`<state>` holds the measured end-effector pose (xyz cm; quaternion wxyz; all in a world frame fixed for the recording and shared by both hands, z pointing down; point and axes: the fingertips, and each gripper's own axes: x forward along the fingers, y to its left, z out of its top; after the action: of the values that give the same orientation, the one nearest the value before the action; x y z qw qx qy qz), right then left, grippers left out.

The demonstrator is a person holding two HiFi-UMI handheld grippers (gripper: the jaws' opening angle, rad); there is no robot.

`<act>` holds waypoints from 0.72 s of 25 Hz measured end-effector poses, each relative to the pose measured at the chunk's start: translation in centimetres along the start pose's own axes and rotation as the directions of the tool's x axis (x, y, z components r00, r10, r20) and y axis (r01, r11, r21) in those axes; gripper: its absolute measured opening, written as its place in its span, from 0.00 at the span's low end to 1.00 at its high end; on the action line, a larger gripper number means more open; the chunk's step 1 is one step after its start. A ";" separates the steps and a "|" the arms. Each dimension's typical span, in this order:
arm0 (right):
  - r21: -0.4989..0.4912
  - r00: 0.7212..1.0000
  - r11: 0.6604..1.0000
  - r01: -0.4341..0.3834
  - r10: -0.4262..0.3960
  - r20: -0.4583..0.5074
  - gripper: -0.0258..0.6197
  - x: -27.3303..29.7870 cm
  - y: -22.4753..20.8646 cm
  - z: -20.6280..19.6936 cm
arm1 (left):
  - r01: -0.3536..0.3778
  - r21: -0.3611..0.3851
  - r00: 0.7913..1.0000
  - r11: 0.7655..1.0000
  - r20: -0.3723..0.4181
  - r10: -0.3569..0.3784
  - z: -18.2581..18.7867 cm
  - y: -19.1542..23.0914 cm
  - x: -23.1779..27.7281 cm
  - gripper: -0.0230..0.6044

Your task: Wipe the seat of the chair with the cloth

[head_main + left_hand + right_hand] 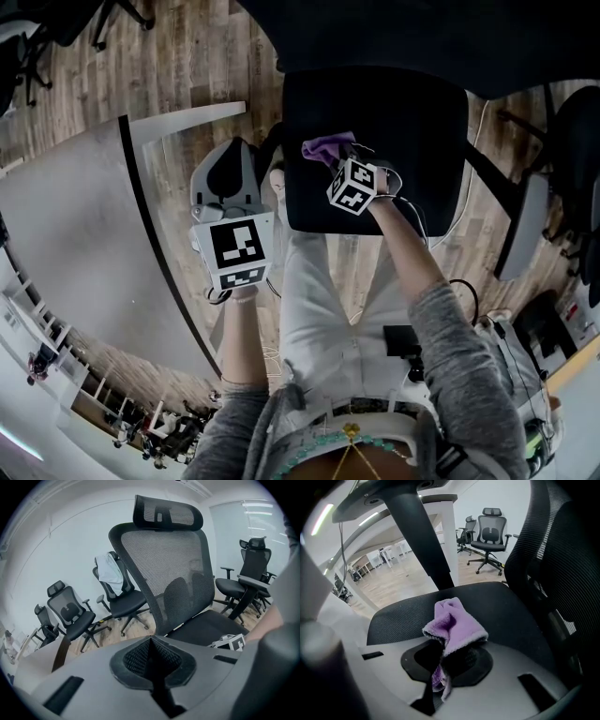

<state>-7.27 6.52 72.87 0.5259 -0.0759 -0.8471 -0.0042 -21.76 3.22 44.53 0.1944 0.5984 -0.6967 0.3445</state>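
A black office chair with a mesh back stands in front of me; its seat (394, 131) (412, 613) (213, 625) is dark fabric. My right gripper (339, 161) (446, 656) is shut on a purple cloth (326, 146) (454, 623), whose bunched end sticks out past the jaws just over the seat's near left part. My left gripper (228, 178) (151, 656) is shut with nothing in it, held off the seat's left side above the floor.
A curved white desk (75, 253) lies to my left. More black office chairs (70, 616) (487, 538) stand around on the wood floor, one (562, 159) close on the right. An armrest and its post (412, 531) rise beside the seat.
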 end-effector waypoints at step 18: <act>0.056 0.998 0.998 0.038 -0.034 -0.054 0.11 -1.5 -1.8 -4.6 | -0.001 -0.001 1.000 1.000 -0.002 0.001 -0.1 0.0 0.1 0.04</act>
<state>-2.73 4.15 73.77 0.5498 -0.0455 -0.8340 0.0086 -21.81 3.28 44.67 0.1951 0.5976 -0.6970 0.3450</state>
